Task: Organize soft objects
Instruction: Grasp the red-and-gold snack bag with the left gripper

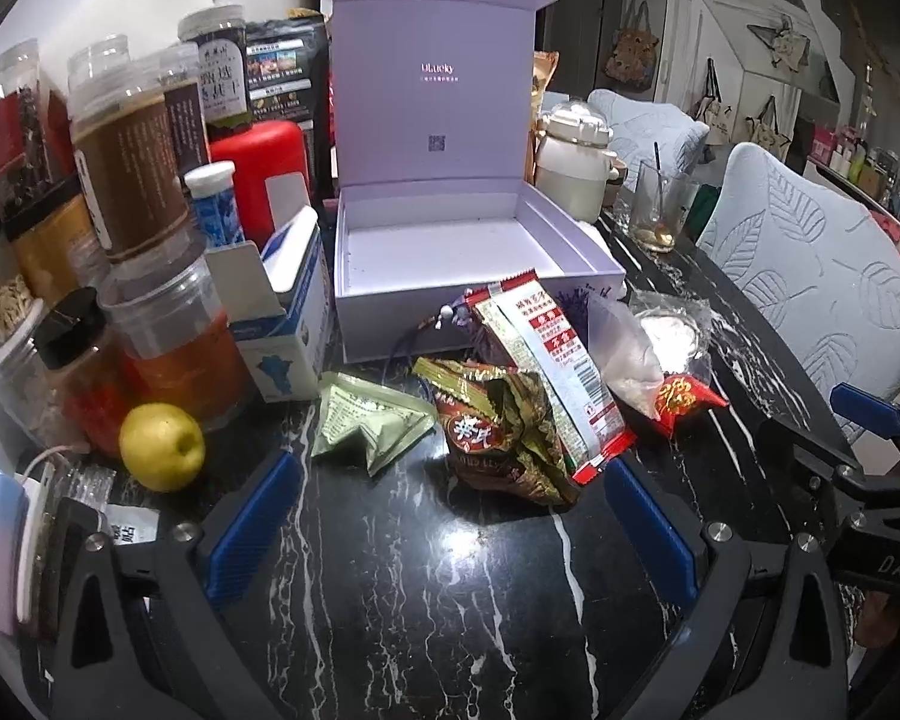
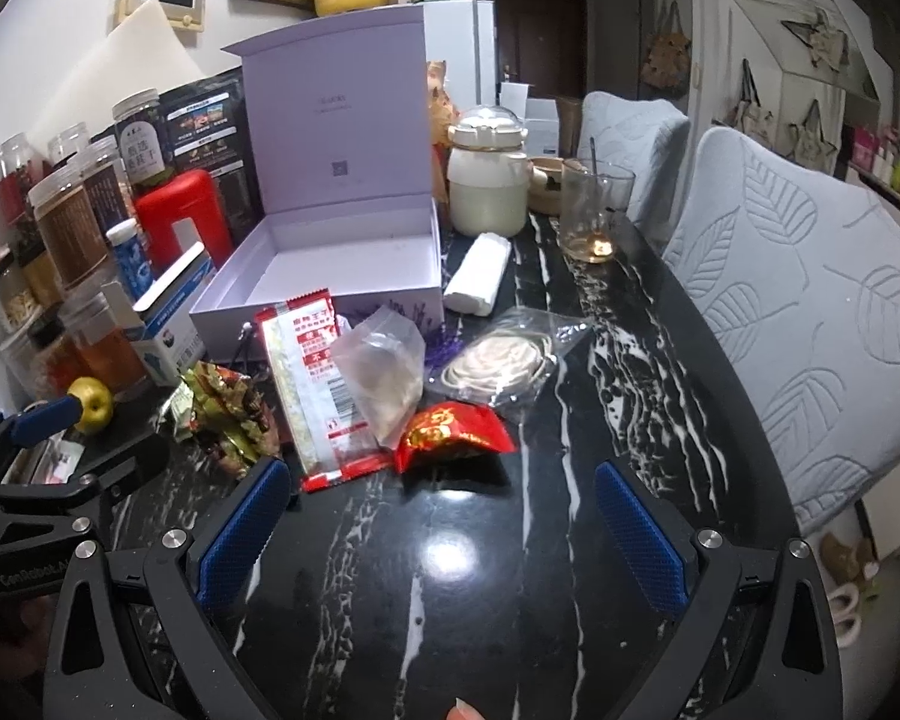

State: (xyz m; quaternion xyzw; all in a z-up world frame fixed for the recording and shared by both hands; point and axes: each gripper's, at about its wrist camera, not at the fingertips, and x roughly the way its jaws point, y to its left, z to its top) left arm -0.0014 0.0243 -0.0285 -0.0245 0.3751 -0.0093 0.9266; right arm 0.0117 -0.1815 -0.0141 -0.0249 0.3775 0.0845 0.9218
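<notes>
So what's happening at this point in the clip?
A person holds both grippers open above the dark marble table, gripping nothing. The left gripper faces a crumpled gold snack bag; the right gripper faces a small red packet. The lavender box behind them stands open and empty, so sorting hasn't begun.

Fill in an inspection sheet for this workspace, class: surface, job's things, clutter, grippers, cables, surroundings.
Surface: black marble table, glossy.
Job's things: soft packets heaped before the open, empty purple box; red pouch nearest the right gripper.
Clutter: jars, yellow apple, glass, white pot.
Grippers: left gripper and right gripper open, holding nothing.
Cables: white cord at far left.
Surroundings: padded chairs, hanging bags.
</notes>
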